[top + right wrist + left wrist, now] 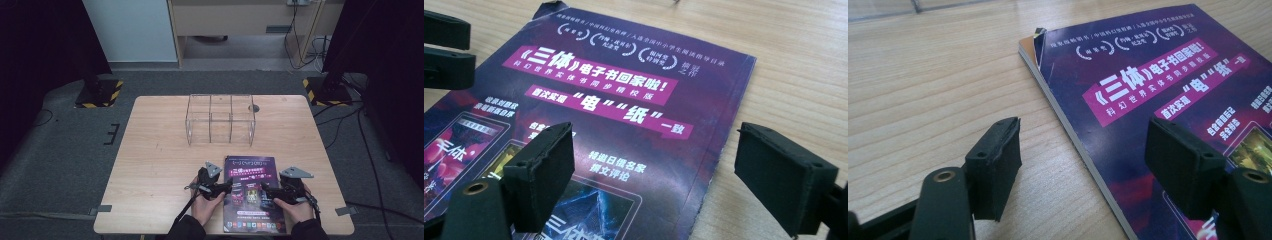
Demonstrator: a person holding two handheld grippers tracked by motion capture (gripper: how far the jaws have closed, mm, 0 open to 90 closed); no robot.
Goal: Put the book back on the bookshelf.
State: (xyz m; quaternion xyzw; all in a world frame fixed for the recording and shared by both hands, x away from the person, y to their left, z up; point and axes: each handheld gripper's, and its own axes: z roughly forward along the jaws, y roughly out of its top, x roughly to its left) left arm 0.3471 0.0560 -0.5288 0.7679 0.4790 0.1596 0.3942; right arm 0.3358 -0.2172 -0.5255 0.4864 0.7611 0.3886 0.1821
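Purple magazine [252, 192] lies flat between the left tongs [1083, 155] and right tongs [654, 175], both gaping wide, gripping nothing.

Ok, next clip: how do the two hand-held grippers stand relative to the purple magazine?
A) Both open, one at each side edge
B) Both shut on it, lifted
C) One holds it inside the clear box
A: the left hand-held gripper and right hand-held gripper are open, each straddling a side edge of the magazine, which lies flat on the table.

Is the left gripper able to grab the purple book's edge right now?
Probably yes. The left gripper is open, and its jaws straddle the left edge of the purple paperback book, which lies flat on the wooden table. Nothing sits between them.
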